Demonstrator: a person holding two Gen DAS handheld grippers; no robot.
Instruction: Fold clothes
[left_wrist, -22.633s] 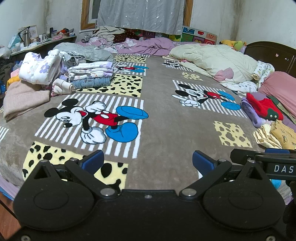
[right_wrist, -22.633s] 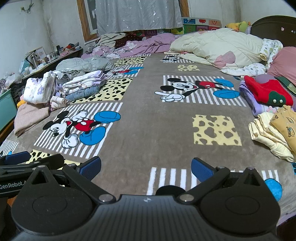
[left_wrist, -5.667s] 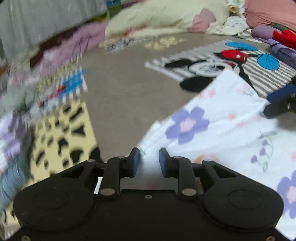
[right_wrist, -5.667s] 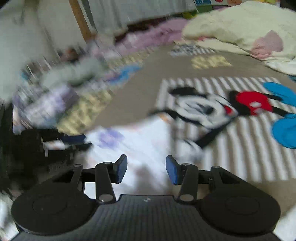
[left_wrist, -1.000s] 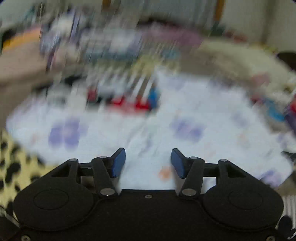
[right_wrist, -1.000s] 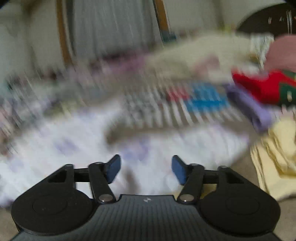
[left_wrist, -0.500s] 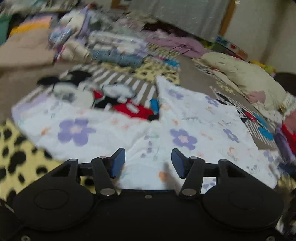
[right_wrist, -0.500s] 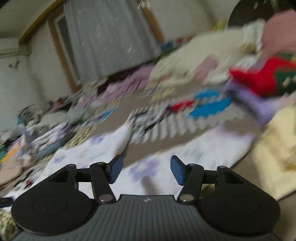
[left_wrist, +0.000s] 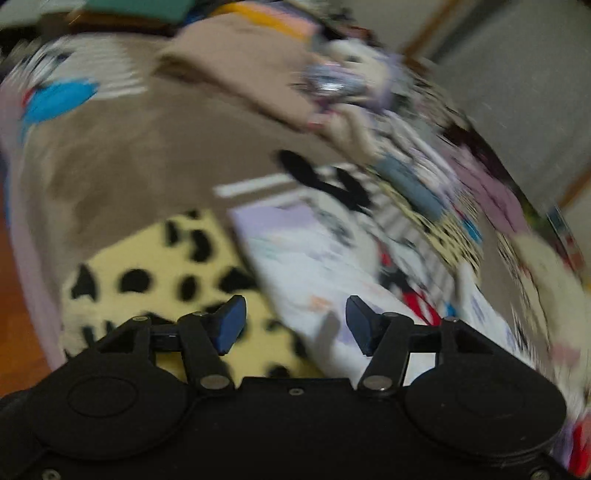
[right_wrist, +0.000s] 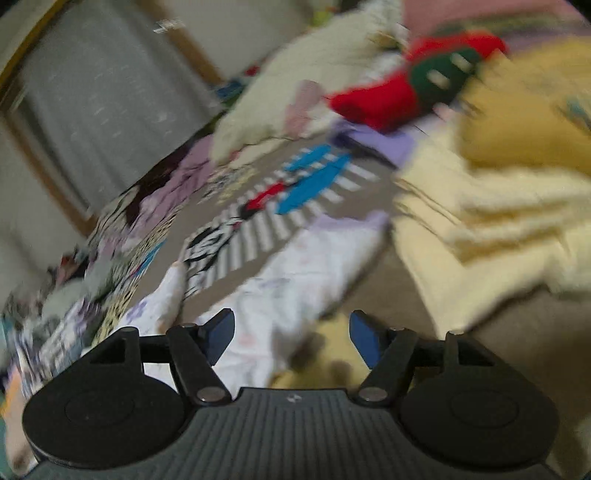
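Note:
A white garment with purple flowers lies spread flat on the brown cartoon blanket. In the left wrist view one leg runs from the purple hem toward the gripper. My left gripper is open and empty, low over that leg's left edge. In the right wrist view the other leg of the garment lies ahead of my right gripper, which is open and empty just above it. Both views are blurred by motion.
A beige folded cloth and a stack of folded clothes lie at the far left of the bed. Pale yellow clothes, a mustard piece and a red garment are piled close on the right. The bed's edge is at left.
Both grippers have swung outward and dropped lower: the left one toward the left leg's hem and bed edge, the right one toward the right leg beside the yellow pile. Both stay open.

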